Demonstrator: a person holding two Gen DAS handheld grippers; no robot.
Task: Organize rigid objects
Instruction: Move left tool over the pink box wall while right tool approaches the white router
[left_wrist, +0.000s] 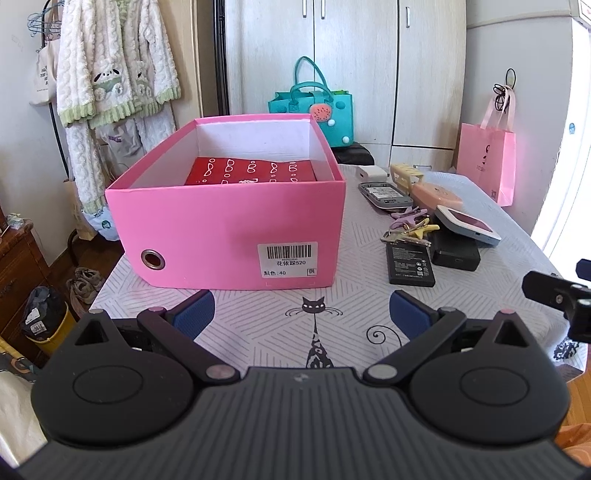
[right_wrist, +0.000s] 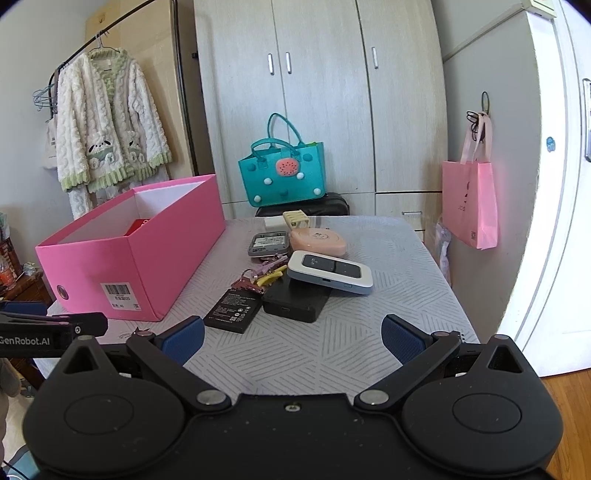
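Note:
A pink open box (left_wrist: 225, 225) stands on the table's left half with a red packet (left_wrist: 251, 171) inside; it also shows in the right wrist view (right_wrist: 133, 254). To its right lies a pile: a flat black battery (right_wrist: 232, 310), a black power bank (right_wrist: 295, 302), a white pocket router (right_wrist: 328, 275), a keys bunch (right_wrist: 262, 277), a grey device (right_wrist: 267, 243), a peach case (right_wrist: 317, 240). My left gripper (left_wrist: 303, 314) is open and empty in front of the box. My right gripper (right_wrist: 291, 339) is open and empty, short of the pile.
The table (right_wrist: 388, 332) has a grey patterned cloth with a cat print (left_wrist: 314, 332). A teal bag (right_wrist: 284, 173) sits behind the table. A pink paper bag (right_wrist: 469, 203) hangs at right. Wardrobe doors stand behind; a clothes rack at left.

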